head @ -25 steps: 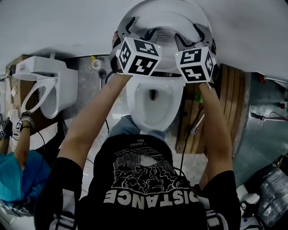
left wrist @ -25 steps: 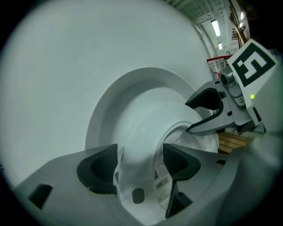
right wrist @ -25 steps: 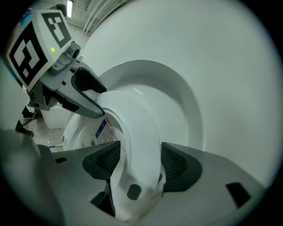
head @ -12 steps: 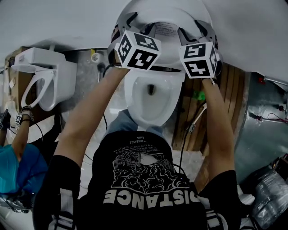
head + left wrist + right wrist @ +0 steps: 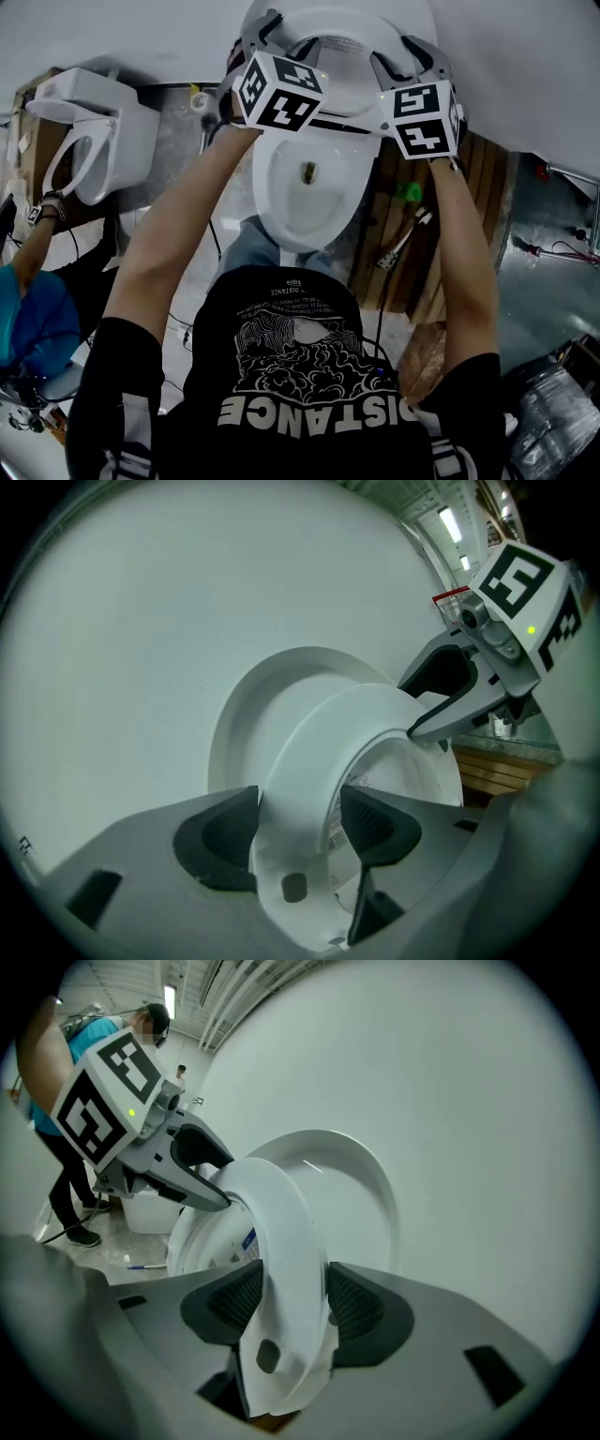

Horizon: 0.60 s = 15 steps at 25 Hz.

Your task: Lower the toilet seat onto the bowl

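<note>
The white toilet seat (image 5: 342,39) stands raised against its lid above the open bowl (image 5: 305,202). My left gripper (image 5: 264,33) holds the seat's left side and my right gripper (image 5: 412,54) its right side. In the left gripper view the seat rim (image 5: 319,752) fills the gap of the left gripper (image 5: 298,822), with both dark pads against it. In the right gripper view the seat (image 5: 281,1232) sits between the pads of the right gripper (image 5: 292,1302), whose jaws are closing on it. The lid (image 5: 347,1176) stands behind the seat.
A second toilet (image 5: 89,141) with its seat up stands to the left. A person in a teal top (image 5: 33,328) is at the far left. Wooden boards (image 5: 478,187) lean to the right of the bowl, with a cable (image 5: 398,248) beside them. A white wall (image 5: 112,28) is behind.
Both grippers have risen slightly and settled on the sides of the raised seat. The seat still stands upright against the lid.
</note>
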### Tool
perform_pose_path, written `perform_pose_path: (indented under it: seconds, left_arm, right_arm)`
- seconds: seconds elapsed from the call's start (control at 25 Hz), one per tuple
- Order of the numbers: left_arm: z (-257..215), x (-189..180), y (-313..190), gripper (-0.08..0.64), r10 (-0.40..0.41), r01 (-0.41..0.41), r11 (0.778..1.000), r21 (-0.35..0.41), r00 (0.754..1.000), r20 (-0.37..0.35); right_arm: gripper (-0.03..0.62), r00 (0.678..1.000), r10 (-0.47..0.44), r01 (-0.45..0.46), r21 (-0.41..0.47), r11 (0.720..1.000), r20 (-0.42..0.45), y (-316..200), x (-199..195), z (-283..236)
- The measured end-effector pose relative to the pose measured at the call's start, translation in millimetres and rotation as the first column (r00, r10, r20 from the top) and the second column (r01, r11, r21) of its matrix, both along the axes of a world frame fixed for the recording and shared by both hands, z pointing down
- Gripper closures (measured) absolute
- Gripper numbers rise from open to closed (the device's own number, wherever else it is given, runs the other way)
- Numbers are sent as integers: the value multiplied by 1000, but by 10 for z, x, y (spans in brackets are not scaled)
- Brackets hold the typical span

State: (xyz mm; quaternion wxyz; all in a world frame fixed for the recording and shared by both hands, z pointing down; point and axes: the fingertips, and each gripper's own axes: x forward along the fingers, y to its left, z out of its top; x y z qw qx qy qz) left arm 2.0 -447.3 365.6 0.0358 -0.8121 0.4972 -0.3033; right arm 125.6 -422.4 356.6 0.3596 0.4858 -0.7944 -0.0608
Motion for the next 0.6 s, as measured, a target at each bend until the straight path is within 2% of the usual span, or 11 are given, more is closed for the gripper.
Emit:
perform_pose_path:
  seconds: [0.28,0.6]
  left_arm:
    - [-33,-71,346,282,-8,8,1000,16,1000,9]
    - [-31,-128,775,282,0,-1,1000,9,999,35]
  right_arm:
    - [367,994,-102,103,-27,994,50,357,-72,-44]
    - [373,967,-241,248,-85,965,86,749,-180,-61]
